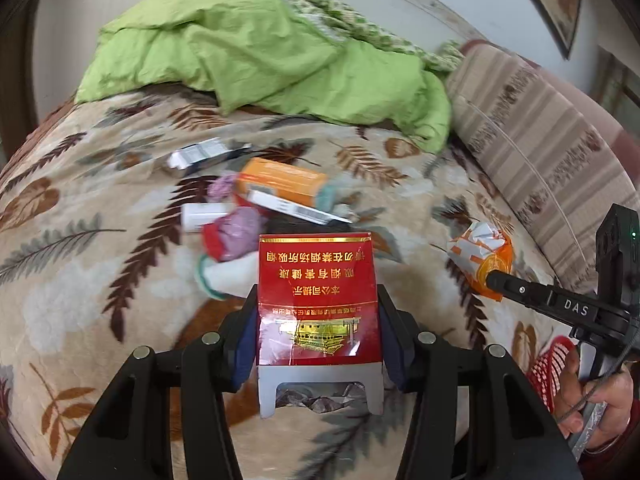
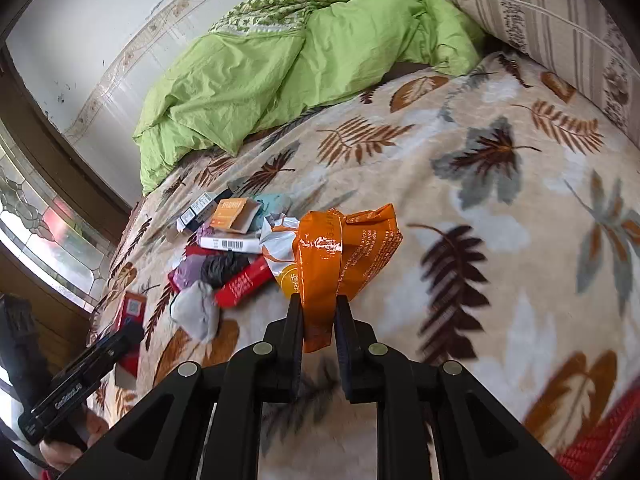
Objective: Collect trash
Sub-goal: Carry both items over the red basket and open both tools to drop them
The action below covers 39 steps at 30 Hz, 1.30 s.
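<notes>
Trash is the matter here: a red cigarette pack (image 1: 318,300), its open end toward the camera and crumpled foil showing inside, sits clamped between the blue pads of the left gripper (image 1: 318,320) above the bed (image 1: 100,280), and an orange snack wrapper (image 2: 344,248) is pinched by the right gripper (image 2: 319,320), its fingers closed on the wrapper's lower tail. Both pieces look already picked up, so the step in hand seems to be carrying them to a container; a red slotted basket (image 2: 600,440) showing at the bed's near right edge is the likely target, and the next move calls for swinging each gripper over it before releasing. More litter remains in a pile toward the bed's middle: an orange box (image 1: 280,182), a white barcoded box (image 2: 230,243), a red stick-shaped pack (image 2: 244,282), crumpled tissues (image 2: 196,312). A green quilt (image 1: 256,52) and striped pillow (image 1: 532,140) lie at the far edge, well apart.
</notes>
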### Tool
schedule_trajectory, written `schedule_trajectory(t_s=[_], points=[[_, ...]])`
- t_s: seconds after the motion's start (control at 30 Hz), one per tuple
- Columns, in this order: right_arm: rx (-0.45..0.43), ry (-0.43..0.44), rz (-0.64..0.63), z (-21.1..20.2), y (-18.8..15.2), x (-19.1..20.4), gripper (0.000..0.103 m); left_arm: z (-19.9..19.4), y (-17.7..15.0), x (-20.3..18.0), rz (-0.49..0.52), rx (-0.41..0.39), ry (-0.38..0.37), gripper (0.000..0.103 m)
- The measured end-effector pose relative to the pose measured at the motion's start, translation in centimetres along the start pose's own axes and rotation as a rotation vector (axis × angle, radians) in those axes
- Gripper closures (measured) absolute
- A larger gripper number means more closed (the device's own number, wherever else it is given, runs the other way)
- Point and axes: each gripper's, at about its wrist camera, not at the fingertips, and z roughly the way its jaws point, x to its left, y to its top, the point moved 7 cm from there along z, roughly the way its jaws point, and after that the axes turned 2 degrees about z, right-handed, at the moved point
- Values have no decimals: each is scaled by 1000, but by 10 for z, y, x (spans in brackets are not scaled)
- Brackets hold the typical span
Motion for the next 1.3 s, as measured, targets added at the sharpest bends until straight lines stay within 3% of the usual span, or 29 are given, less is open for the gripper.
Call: schedule_trajectory(t_s=[0.3,0.53,0.83,0.87,0.93,1.0,1.17,1.3], points=[[-35,-48,117,-85,-41,-62,88,-2,-12,-123,182,39,-178,52],[-117,-198,242,-171,-73,-145,88,1,-47,-249,354,127,-360,52],[-127,-335,390,-229,-115,-229,87,19,-97,-382,520,248,-520,51],[-121,-347,400,-231,-118,-234,87,21,-101,-390,536,261,-529,49],[-103,-376,417,-235,-124,-244,79,27,-108,-407,559,280,-522,34],[-100,-400,434,-239,-128,-252,66,27,-106,-410,553,271,-521,32],[-133,-424,435,-252,-128,-257,65,21,-94,-387,516,251,-498,32],[-152,-367,403,-246,-113,-239,65,13,-78,-347,462,213,-446,32]])
